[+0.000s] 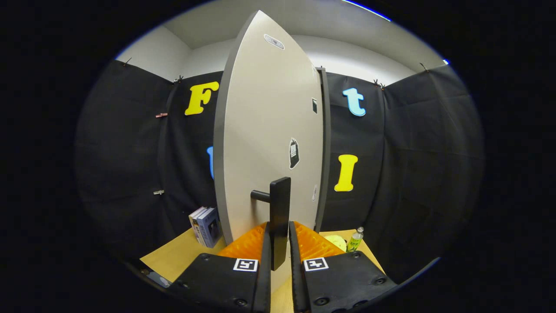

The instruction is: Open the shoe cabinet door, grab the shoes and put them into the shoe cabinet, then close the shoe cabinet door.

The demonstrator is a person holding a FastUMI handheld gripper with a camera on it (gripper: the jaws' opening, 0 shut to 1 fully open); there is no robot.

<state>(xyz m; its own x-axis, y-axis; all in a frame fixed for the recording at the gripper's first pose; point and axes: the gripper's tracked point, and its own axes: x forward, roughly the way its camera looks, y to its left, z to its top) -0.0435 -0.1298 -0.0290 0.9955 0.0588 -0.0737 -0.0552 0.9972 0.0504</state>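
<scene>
The pale grey cabinet door [269, 130] is swung ajar; its black bar handle [280, 217] is clamped between the gripper [278, 250] fingers.

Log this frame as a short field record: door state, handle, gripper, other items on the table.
door: pale grey cabinet door, swung partly open, its edge toward the camera
handle: black bar handle on a short stem, standing between the fingers
gripper: gripper closed around the handle; firm contact on both sides cannot be confirmed
table: light wooden tabletop
left of door: small stack of upright books
right of door: clear bottle with green label, beside a pale yellow round object
shoes: none identified
</scene>
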